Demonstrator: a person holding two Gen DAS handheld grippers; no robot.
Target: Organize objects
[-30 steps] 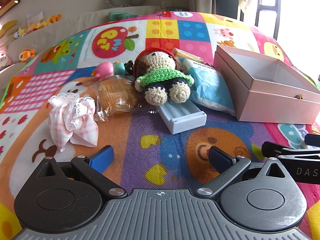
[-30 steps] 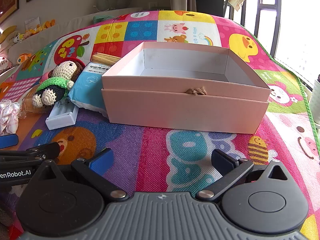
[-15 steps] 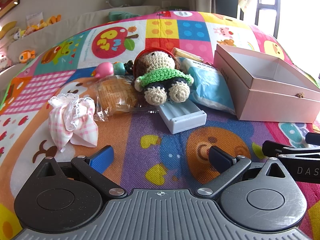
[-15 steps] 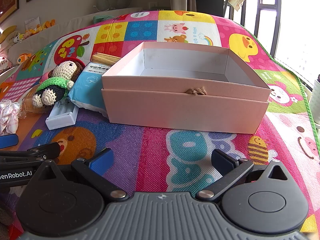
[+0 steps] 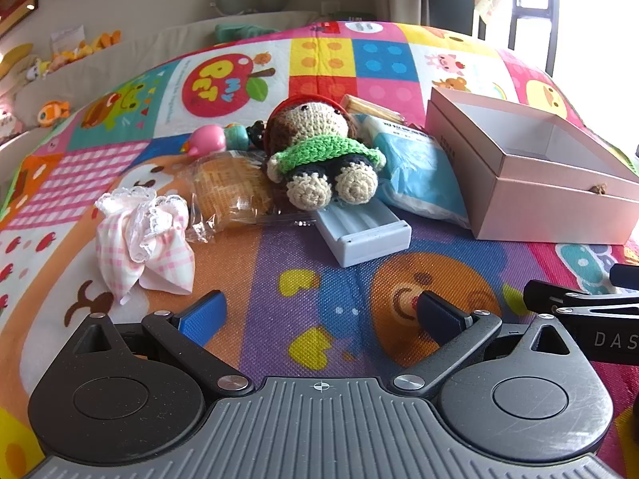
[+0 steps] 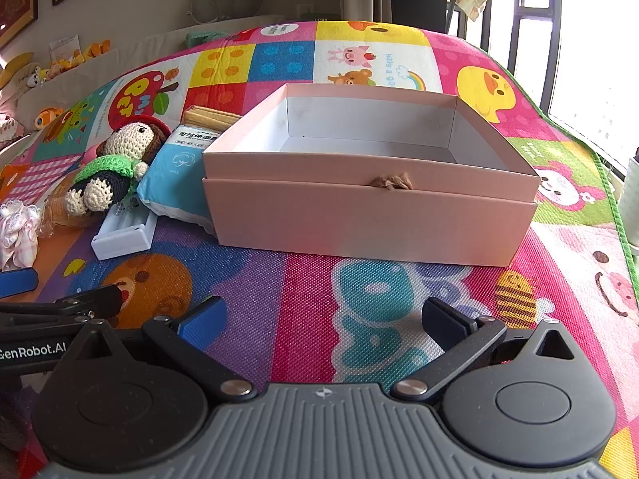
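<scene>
An open, empty pink box (image 6: 371,215) (image 5: 535,183) stands on the colourful play mat. Left of it lie a crocheted doll in a green top (image 5: 323,151) (image 6: 112,167), a blue wet-wipes pack (image 5: 415,167), a light blue plastic case (image 5: 363,231) (image 6: 124,231), a wrapped bun (image 5: 229,189), a pink checked cloth (image 5: 143,239), a pink toy (image 5: 207,139) and wooden sticks (image 5: 371,109). My left gripper (image 5: 319,311) is open and empty, low over the mat before the case. My right gripper (image 6: 323,319) is open and empty in front of the box.
The play mat (image 6: 279,287) stretches between the grippers and the objects. Each gripper's side shows at the edge of the other's view (image 5: 579,303) (image 6: 60,311). Plush toys (image 5: 72,52) line a ledge at the back left. A window (image 6: 579,40) is at the right.
</scene>
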